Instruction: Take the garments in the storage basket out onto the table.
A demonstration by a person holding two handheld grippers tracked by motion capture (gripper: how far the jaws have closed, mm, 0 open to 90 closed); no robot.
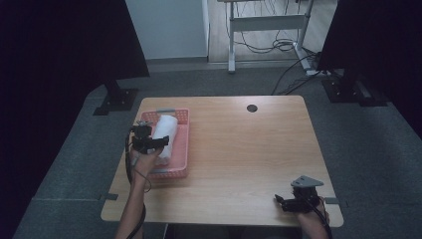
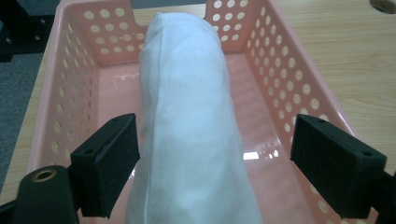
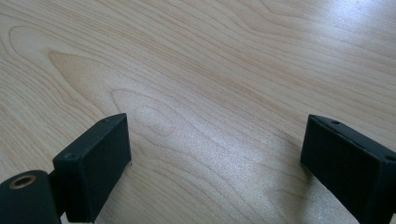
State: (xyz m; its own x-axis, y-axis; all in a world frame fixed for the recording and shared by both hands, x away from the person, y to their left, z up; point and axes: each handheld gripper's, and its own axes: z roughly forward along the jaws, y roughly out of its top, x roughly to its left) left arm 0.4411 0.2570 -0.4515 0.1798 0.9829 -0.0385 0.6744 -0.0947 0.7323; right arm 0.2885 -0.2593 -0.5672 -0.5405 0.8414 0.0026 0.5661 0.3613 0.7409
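A white rolled towel point(image 2: 187, 116) lies lengthwise in a pink perforated basket point(image 2: 289, 79) at the table's left side, the towel point(image 1: 165, 133) filling the middle of the basket point(image 1: 182, 149). My left gripper point(image 2: 215, 163) is open over the towel's near end, one jaw on each side of the roll. From above, the left gripper point(image 1: 145, 142) hovers at the basket's left wall. My right gripper point(image 3: 215, 158) is open over bare wood, and sits point(image 1: 298, 200) near the table's front right corner with nothing between its jaws.
The wooden table point(image 1: 239, 149) has a round cable hole point(image 1: 252, 108) near its far edge. Dark stands point(image 1: 117, 97) and another one point(image 1: 348, 87) flank the table's far side on grey carpet. A white desk frame with cables point(image 1: 268, 30) stands beyond.
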